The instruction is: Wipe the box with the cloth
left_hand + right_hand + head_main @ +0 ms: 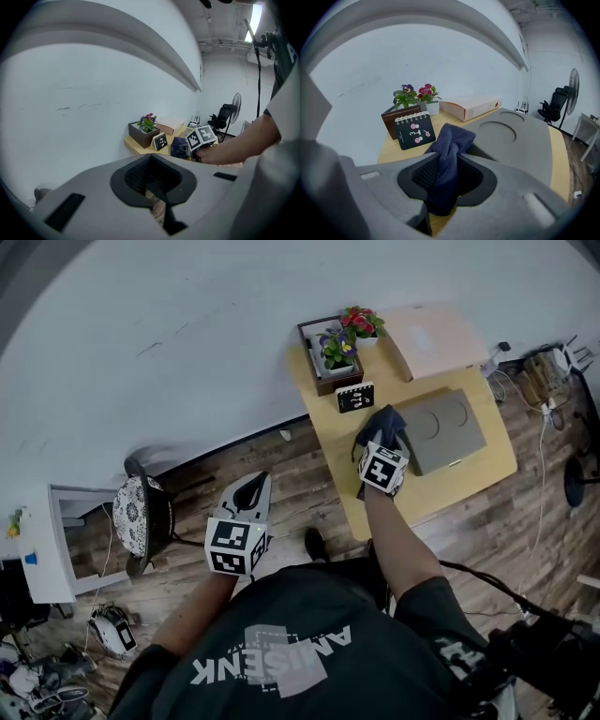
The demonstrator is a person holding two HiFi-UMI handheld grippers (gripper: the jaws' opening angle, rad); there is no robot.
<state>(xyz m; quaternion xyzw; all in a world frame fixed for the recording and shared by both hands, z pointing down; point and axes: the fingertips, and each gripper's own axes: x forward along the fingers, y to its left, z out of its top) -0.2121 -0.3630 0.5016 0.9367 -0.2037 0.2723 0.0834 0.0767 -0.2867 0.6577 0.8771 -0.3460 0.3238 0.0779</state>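
Observation:
A flat grey box (pixel 448 430) with two round hollows in its top lies on the small wooden table (pixel 375 498). My right gripper (pixel 380 439) is shut on a dark blue cloth (pixel 385 421) at the box's left edge. In the right gripper view the cloth (pixel 449 147) hangs bunched between the jaws, its top against the near corner of the box (pixel 520 136). My left gripper (pixel 251 493) hovers over the wooden floor left of the table, shut, with nothing in it (pixel 152 177). The left gripper view shows the cloth (pixel 178 146) from afar.
At the table's back stand a brown planter with flowers (pixel 333 354), a small black desk calendar (pixel 354 397) and a pink flat box (pixel 433 337). A patterned stool (pixel 141 517) stands on the floor at left. Cables lie at the right wall (pixel 544 371).

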